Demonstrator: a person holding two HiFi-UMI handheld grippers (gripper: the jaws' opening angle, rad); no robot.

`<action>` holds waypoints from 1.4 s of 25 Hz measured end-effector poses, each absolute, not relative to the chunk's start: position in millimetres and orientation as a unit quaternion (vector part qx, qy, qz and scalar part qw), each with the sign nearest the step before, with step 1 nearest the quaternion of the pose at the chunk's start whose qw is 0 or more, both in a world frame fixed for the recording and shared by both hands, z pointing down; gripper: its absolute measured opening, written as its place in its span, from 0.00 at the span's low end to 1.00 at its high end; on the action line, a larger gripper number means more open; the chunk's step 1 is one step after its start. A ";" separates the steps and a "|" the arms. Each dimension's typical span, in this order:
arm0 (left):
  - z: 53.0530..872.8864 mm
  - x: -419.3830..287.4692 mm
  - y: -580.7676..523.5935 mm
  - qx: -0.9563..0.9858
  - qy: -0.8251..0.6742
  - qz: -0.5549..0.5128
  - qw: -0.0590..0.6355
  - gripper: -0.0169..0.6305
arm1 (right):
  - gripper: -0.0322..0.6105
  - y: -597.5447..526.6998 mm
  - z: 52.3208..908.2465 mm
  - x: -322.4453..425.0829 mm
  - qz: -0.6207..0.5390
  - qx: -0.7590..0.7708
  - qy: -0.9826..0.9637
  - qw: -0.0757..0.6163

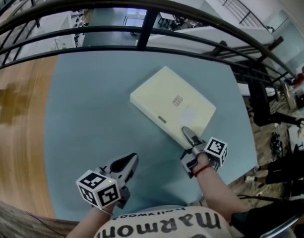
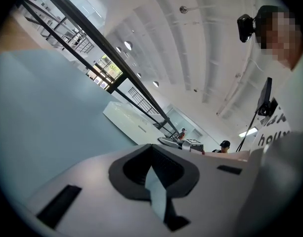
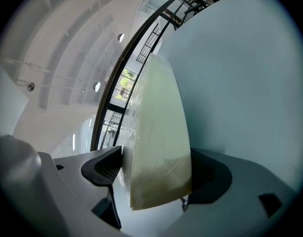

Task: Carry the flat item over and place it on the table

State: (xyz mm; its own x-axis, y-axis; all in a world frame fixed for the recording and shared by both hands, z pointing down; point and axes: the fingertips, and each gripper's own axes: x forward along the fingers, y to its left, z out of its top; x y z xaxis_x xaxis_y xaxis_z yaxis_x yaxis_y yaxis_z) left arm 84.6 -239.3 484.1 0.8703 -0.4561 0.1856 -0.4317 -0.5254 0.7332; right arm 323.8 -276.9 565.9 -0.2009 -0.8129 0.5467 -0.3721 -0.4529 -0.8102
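Right gripper (image 1: pixel 187 134) has its 2 jaws spread wide around the near corner of the flat cream box (image 1: pixel 166 100), 1 jaw above its top face and 1 on the table side, not clamping it. The box lies flat near the middle of the blue-grey table (image 1: pixel 82 113). Well apart from it, the left gripper (image 1: pixel 130 160) hangs over bare tabletop, jaws narrowed almost together with nothing between them.

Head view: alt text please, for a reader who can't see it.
A flat cream rectangular box lies on a pale blue-grey table, the right gripper straddling its near corner. The left gripper is apart from it, empty, jaws together.
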 end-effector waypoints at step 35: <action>489.3 79.2 -236.3 0.878 -0.207 -0.015 0.431 0.03 | 0.68 -268.6 569.5 332.6 -0.532 -0.708 0.452 0.105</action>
